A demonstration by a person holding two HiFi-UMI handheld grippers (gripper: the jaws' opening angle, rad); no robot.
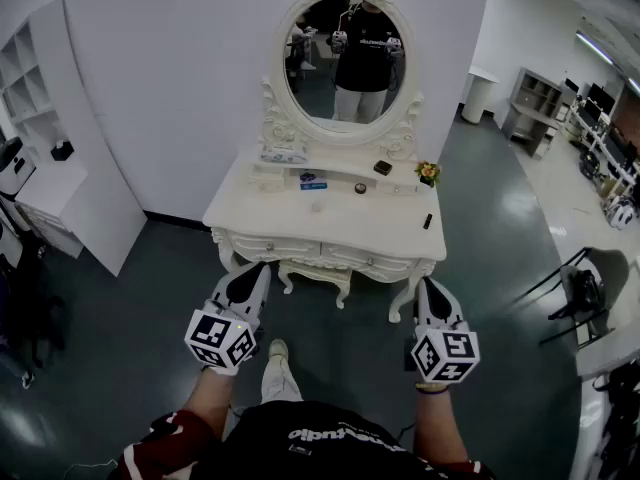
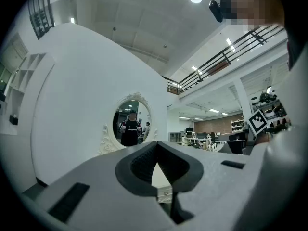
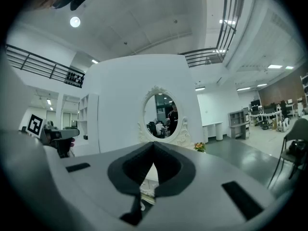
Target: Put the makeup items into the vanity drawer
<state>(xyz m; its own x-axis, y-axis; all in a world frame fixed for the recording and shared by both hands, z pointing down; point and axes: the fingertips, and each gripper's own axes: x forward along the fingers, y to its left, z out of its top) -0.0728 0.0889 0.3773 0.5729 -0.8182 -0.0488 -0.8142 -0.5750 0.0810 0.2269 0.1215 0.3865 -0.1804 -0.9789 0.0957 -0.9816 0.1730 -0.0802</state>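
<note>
1. At far left, by wall: white shelf unit (image 1: pixel 40 88).
2. L gripper (image 1: pixel 252 271): we hold it level, jaws shut tip to tip, nothing btw them, short of vanity (image 1: pixel 330 230).
3. Centre: white vanity w/ oval mirror (image 1: pixel 345 58); drawers (image 1: pixel 370 260) look closed.
4. Makeup on top, l to r: blue item (image 1: pixel 312 180), round dark pot (image 1: pixel 360 188), dark box (image 1: pixel 382 167), dark tube (image 1: pixel 427 221) near r edge; flowers (image 1: pixel 428 173) at back r.
5. R gripper (image 1: pixel 428 286): jaws shut too, empty.
</note>
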